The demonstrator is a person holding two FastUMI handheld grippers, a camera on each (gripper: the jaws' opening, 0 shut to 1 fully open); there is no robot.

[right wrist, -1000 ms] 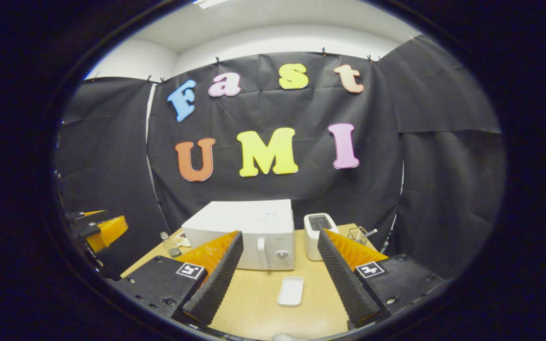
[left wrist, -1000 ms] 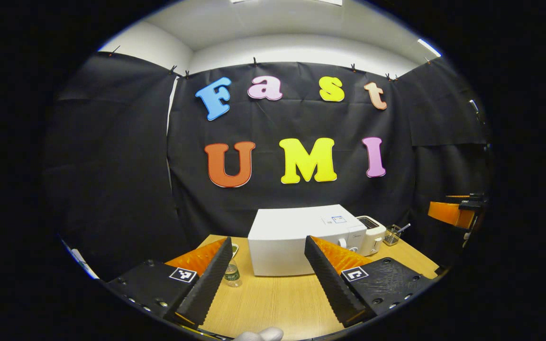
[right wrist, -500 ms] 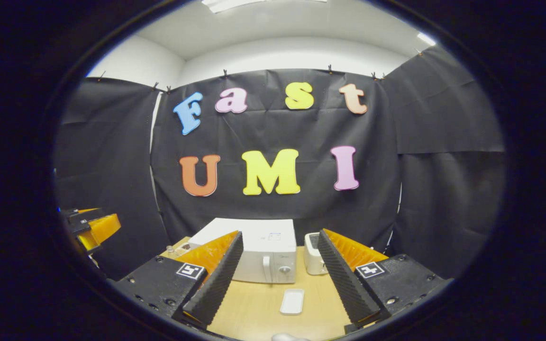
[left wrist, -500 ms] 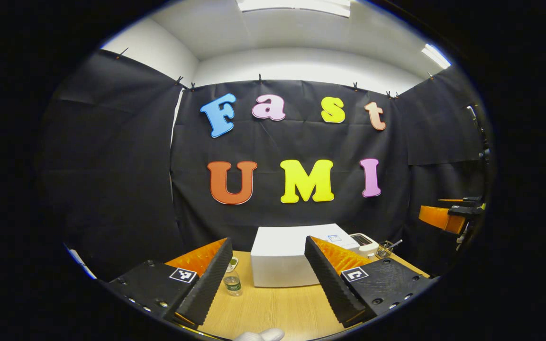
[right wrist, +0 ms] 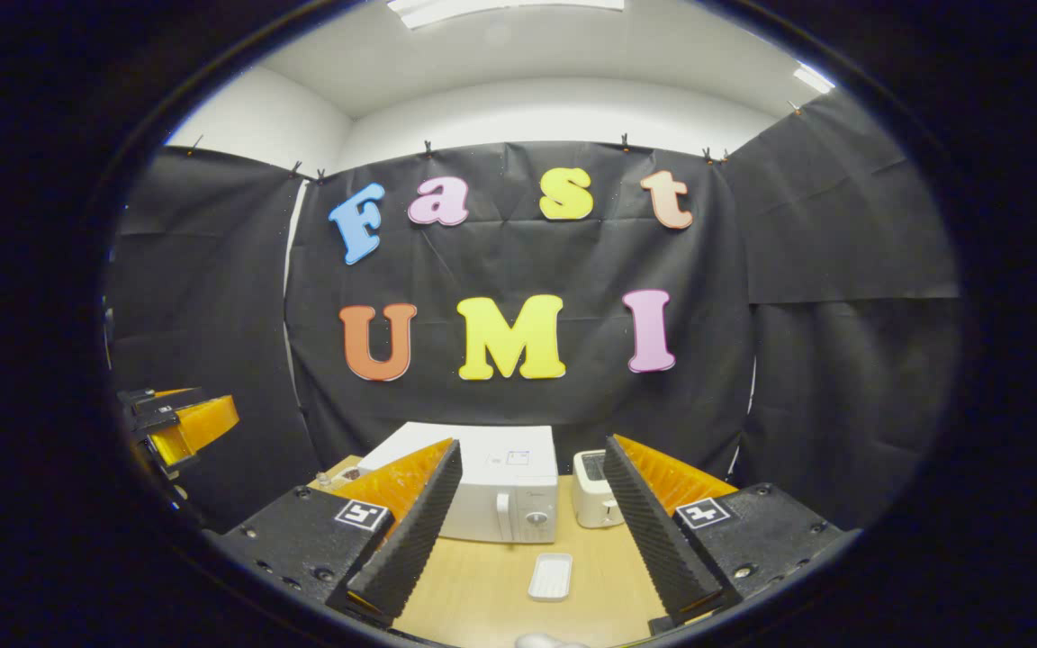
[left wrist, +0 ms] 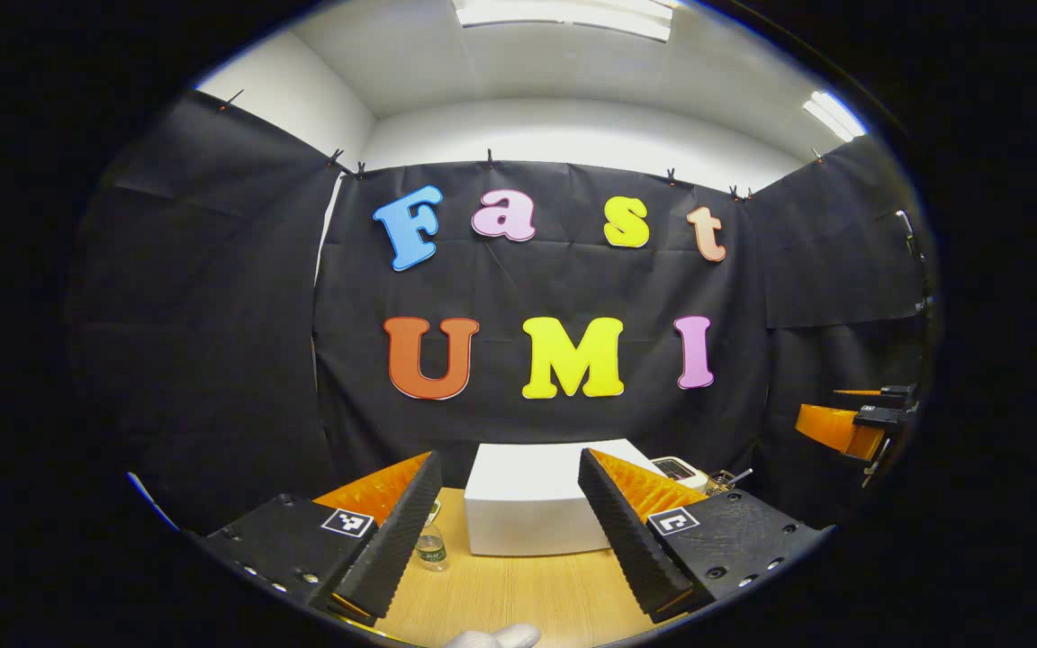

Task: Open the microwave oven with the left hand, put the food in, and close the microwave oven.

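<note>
In the left gripper view, we see a small clear bottle (left wrist: 431,547) standing on the wooden surface (left wrist: 518,594), just to the left of the white microwave oven (left wrist: 532,508). Our left gripper (left wrist: 505,540) hangs above the near part of the surface with its fingers spread wide and nothing between them; the microwave's blank side sits well beyond the gap. To the right of the oven we make out a white toaster (left wrist: 679,468) and then a small wire basket (left wrist: 724,481) with something thin sticking out of it. At the far right edge the right gripper (left wrist: 852,427) shows in the air, well apart from the surface.

In the right gripper view, the left gripper (right wrist: 181,423) appears at the far left, raised and clear of everything. A bottle cap (right wrist: 324,478) peeks up at the left end of the surface (right wrist: 482,594), beside the microwave oven (right wrist: 482,495). The oven's door is closed, its vertical handle (right wrist: 502,517) and round knob (right wrist: 536,519) facing us. A white rectangular food tray (right wrist: 550,576) lies flat on the surface in front of the oven, near it but not touching. We cannot tell what the tray holds. Our right gripper (right wrist: 527,540) is also spread open and empty, hovering over the tray's side of the surface. The toaster (right wrist: 595,500) stands just to the right of the oven.
</note>
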